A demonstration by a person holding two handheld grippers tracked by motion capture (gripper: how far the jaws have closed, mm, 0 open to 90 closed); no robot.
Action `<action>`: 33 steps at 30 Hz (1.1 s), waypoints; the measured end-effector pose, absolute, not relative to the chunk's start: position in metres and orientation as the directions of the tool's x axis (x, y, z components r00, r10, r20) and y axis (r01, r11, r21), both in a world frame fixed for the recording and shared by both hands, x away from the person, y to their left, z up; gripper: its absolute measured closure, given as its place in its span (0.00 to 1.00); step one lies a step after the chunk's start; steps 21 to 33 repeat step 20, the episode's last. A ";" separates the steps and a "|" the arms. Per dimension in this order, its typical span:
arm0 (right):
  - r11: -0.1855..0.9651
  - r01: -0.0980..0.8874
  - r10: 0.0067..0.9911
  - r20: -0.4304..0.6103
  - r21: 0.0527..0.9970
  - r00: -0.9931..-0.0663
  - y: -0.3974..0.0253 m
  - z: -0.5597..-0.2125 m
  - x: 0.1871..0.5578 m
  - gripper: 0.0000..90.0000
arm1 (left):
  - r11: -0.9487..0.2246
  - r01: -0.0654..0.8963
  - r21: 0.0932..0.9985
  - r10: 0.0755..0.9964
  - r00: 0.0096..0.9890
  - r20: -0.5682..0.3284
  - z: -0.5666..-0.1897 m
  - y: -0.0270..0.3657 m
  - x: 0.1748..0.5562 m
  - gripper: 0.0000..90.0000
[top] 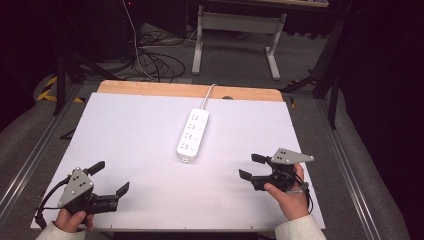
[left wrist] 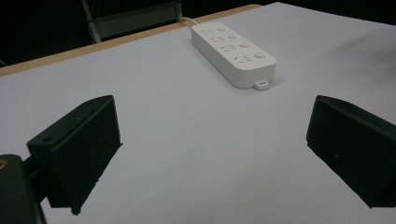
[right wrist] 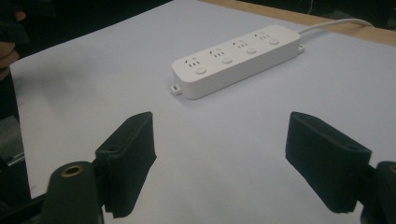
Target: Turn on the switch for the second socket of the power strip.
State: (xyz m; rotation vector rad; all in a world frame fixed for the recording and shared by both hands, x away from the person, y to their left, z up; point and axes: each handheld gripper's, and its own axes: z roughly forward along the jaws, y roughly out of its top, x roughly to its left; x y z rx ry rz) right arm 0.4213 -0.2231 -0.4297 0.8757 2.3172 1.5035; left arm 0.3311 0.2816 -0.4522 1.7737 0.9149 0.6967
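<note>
A white power strip (top: 193, 134) with several sockets and round buttons lies near the middle of the white tabletop (top: 140, 145), its white cable (top: 207, 95) running off the far edge. It also lies ahead in the left gripper view (left wrist: 232, 53) and in the right gripper view (right wrist: 236, 59). My left gripper (top: 110, 177) rests at the near left corner, open and holding nothing; its jaws stand wide apart (left wrist: 215, 154). My right gripper (top: 251, 166) sits at the near right, open as well, jaws spread (right wrist: 219, 163). Both point towards the strip from a distance.
A wooden strip (top: 190, 90) edges the far side of the table. Beyond it, on the grey floor, lie tangled cables (top: 155, 60) and the white legs of another table (top: 235, 35). Metal rails (top: 350, 170) run along both sides.
</note>
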 end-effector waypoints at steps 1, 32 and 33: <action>0.293 0.347 0.599 0.112 0.891 -0.793 -0.225 -0.434 0.420 0.28 | -0.233 0.269 0.935 0.833 0.552 0.048 -0.452 0.282 0.331 0.04; 0.344 0.378 0.674 0.055 0.860 -0.737 -0.250 -0.483 0.395 0.26 | -0.186 0.314 0.931 0.832 0.554 -0.021 -0.455 0.288 0.337 0.04; 0.344 0.378 0.674 0.055 0.860 -0.737 -0.250 -0.483 0.395 0.26 | -0.186 0.314 0.931 0.832 0.554 -0.021 -0.455 0.288 0.337 0.04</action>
